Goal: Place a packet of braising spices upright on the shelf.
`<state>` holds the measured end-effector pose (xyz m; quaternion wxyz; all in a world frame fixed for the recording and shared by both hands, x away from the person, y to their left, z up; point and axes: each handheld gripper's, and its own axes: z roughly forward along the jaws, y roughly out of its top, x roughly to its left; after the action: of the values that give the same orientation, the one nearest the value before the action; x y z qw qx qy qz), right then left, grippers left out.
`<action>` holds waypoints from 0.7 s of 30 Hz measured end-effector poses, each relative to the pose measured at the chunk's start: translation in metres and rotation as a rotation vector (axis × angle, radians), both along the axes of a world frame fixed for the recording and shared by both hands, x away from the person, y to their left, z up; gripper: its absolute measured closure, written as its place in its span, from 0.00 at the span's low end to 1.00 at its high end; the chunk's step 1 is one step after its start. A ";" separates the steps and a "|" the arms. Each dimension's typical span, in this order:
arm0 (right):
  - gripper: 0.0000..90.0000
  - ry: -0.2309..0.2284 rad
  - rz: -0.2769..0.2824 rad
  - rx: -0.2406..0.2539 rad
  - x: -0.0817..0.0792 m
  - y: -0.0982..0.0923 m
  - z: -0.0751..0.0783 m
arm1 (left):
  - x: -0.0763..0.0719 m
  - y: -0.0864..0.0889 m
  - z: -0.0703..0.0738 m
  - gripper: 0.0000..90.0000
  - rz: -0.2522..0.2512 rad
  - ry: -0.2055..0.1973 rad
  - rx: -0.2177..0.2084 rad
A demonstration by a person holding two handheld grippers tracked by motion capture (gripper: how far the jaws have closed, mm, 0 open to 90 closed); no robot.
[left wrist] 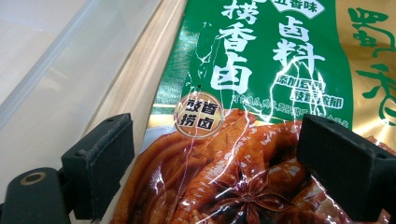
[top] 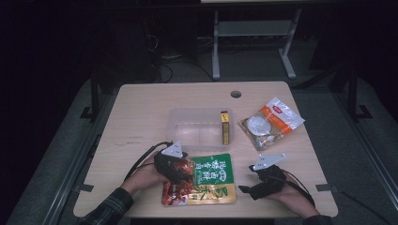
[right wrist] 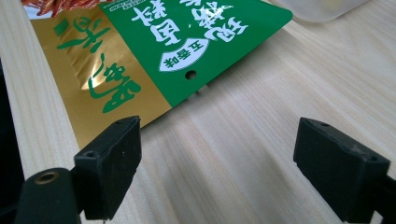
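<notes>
Black jaws of the left gripper (left wrist: pixel 210 163) stand wide apart over the glossy seasoning packet (left wrist: pixel 261 116), gripping nothing, probably to take its edge. The right gripper (right wrist: pixel 217 163), also wide open and empty, waits beside the packet's corner. This packet lies at lower centre of the high view, just below the clear plastic box (top: pixel 187 123), likely its destination.

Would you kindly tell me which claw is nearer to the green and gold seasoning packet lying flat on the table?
Left. The left claw hovers open over the green and gold seasoning packet; the right claw sits open beside its edge, apart.
</notes>
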<state>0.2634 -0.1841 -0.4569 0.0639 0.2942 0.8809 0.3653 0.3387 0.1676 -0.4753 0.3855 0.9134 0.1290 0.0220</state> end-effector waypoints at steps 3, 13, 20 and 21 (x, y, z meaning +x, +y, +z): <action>0.16 0.002 0.000 -0.003 -0.001 0.000 0.001 | -0.002 -0.001 0.001 0.12 0.007 0.001 0.010; 0.16 0.003 -0.001 0.000 0.000 0.000 0.000 | -0.009 -0.005 0.003 0.15 -0.005 0.001 0.038; 0.16 0.003 0.001 -0.002 -0.001 0.000 0.001 | -0.014 -0.005 0.007 0.32 -0.025 -0.012 0.051; 0.16 0.002 0.001 -0.002 -0.001 0.000 0.001 | -0.015 -0.005 0.008 0.37 -0.031 -0.014 0.054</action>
<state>0.2628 -0.1842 -0.4560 0.0631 0.2943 0.8814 0.3641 0.3235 0.1624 -0.4669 0.3620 0.9251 0.1117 0.0259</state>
